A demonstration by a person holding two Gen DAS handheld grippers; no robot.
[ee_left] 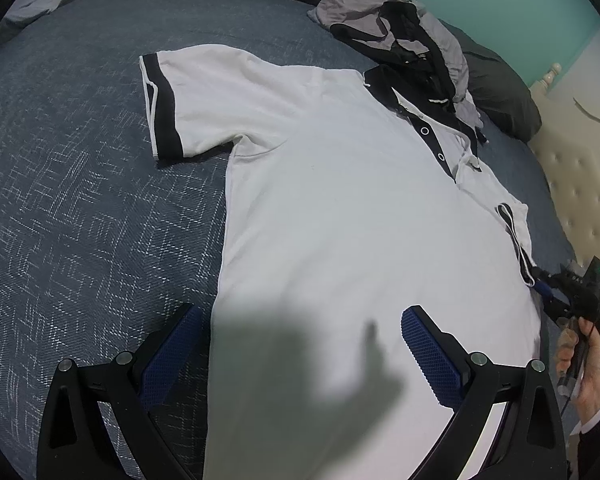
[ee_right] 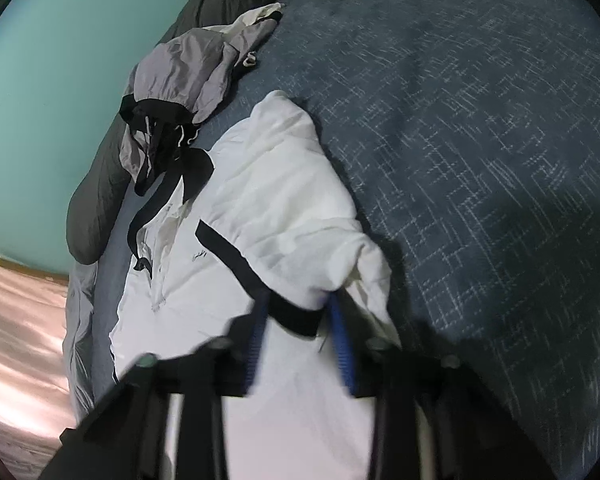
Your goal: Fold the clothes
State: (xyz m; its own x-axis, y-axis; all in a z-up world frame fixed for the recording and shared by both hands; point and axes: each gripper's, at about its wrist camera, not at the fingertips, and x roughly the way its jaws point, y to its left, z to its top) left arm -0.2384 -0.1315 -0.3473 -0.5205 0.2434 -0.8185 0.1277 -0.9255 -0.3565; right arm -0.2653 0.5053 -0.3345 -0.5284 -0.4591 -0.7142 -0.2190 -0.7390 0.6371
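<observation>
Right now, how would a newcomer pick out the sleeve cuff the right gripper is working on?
Start at the blue patterned bedspread and find the white polo shirt spread on it. Its far sleeve lies flat; the near sleeve is bunched up, and its black cuff band sits between the right gripper pads.

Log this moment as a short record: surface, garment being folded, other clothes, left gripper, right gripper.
surface: blue patterned bedspread
garment: white polo shirt with black trim, lying front up, one sleeve spread flat
other clothes: grey and black garment bunched beyond the collar
left gripper: open, hovering over the hem, holding nothing
right gripper: black-banded sleeve cuff between its blue pads; grip unclear
</observation>
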